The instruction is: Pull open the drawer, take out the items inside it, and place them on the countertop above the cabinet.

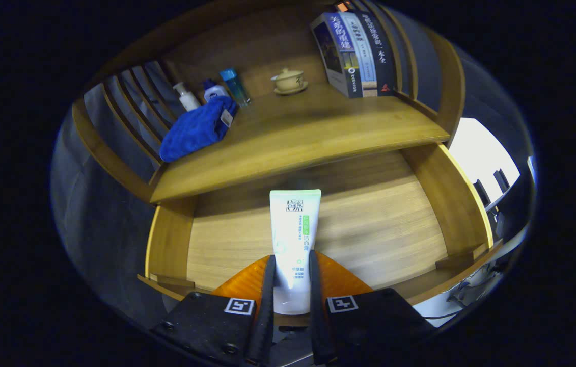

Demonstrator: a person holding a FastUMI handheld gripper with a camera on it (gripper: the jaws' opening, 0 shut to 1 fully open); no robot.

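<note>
Gripping the tube [294,239], the gripper [290,285] hangs above the drawer [369,224].

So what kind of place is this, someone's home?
Likely a mock-up of a home, a wooden cabinet with its drawer open. On top: books, a teacup, toiletry bottles and a blue towel. The gripper is shut on a white tube.

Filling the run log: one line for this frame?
gripper: shut on white tube | tube: over open drawer | countertop: blue towel, bottles, teacup, books
</note>
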